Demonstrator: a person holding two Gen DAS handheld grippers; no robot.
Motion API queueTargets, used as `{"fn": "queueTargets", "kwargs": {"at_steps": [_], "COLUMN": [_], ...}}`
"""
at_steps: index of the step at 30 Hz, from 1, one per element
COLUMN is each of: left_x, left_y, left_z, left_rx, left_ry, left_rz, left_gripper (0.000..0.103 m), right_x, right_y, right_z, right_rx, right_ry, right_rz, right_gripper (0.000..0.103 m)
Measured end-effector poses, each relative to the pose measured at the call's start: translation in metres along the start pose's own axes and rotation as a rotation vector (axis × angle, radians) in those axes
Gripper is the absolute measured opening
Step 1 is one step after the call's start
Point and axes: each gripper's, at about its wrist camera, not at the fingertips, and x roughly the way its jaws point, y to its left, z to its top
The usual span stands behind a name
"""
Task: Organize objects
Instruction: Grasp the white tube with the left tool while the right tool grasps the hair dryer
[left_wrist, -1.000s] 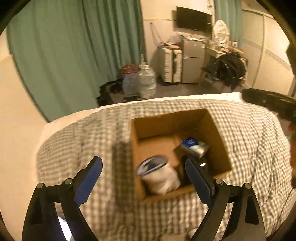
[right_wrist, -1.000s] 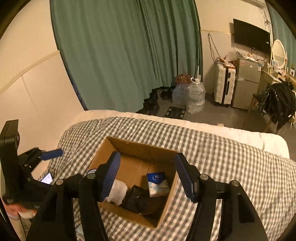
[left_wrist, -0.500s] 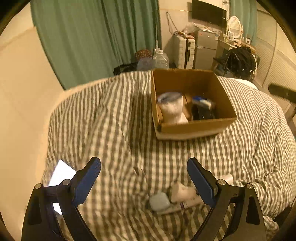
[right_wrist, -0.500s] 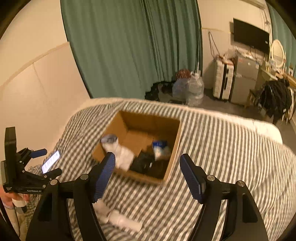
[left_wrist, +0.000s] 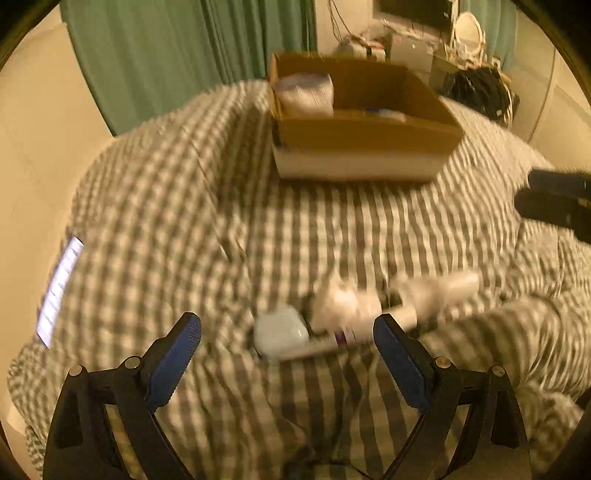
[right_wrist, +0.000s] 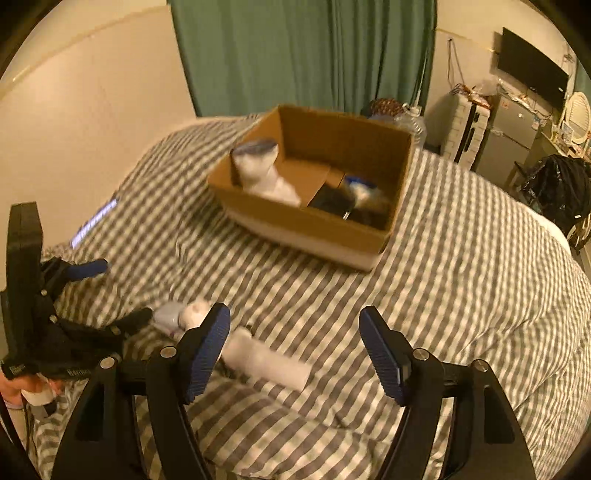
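Pulled back from the cardboard box (right_wrist: 314, 206) since a second ago, both grippers now low over the checked bed cover (right_wrist: 461, 280). Left gripper (left_wrist: 288, 354) released, jaws wide, nothing held, closing on the small white case (left_wrist: 280, 332) and tube (left_wrist: 369, 328) just ahead. Right gripper (right_wrist: 295, 347) likewise spread and empty, near the white roll (right_wrist: 266, 358). Box already holding a sock and dark items; likely next: picking up these loose pieces

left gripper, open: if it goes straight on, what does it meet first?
Likely the small white case, lying between the open fingers of the left gripper on the checked blanket, with a white tube just beside it. The picture is blurred, so depth is uncertain.
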Motion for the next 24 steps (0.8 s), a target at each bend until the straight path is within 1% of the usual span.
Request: {"fn": "queueTargets", "kwargs": {"at_steps": [3,5,8,12,13,15,16,17,18,20,22,24], "left_x": [0.013,0.022,0.032,0.043,0.047,0.052,0.056,0.058,0.061,0.062,0.059,0.054], "left_y": [-0.008,-0.019,-0.034,-0.031,-0.032,-0.036,-0.038,-0.038,-0.04,-0.039,-0.034,-0.03], "left_z": [-0.01,-0.015,-0.019,-0.011,-0.008,-0.006,-0.005,-0.004,-0.005,-0.006,-0.007,-0.008], "left_rx": [0.008,0.041,0.093,0.071,0.075,0.09,0.097,0.1,0.104,0.094,0.07,0.046], "left_ry": [0.03,0.049,0.063,0.052,0.051,0.053,0.06,0.064,0.073,0.078,0.08,0.079], "left_rz": [-0.007,-0.019,-0.015,-0.011,-0.012,-0.03,-0.058,-0.082,-0.118,-0.133,-0.145,-0.145], "left_gripper": [0.097,0.097,0.097,0.096,0.095,0.088,0.083,0.074,0.069,0.062,0.06,0.056], "right_x": [0.012,0.018,0.027,0.037,0.04,0.045,0.048,0.05,0.051,0.054,0.056,0.06], "right_y": [0.004,0.006,0.007,0.006,0.005,0.003,0.001,0.001,0.0,-0.003,-0.005,-0.005], "right_z": [-0.006,-0.01,-0.014,-0.02,-0.022,-0.025,-0.027,-0.028,-0.029,-0.031,-0.032,-0.032], "right_rx": [-0.002,-0.009,-0.007,-0.002,0.003,0.016,0.02,0.021,0.022,0.025,0.027,0.019], "right_ry": [0.032,0.045,0.067,0.095,0.101,0.115,0.124,0.13,0.134,0.143,0.148,0.154], "right_rz": [0.002,-0.007,-0.008,-0.009,-0.008,-0.006,-0.006,-0.008,-0.011,-0.012,-0.01,-0.003], "right_gripper": [0.072,0.072,0.072,0.072,0.072,0.072,0.072,0.072,0.072,0.072,0.072,0.072]}}
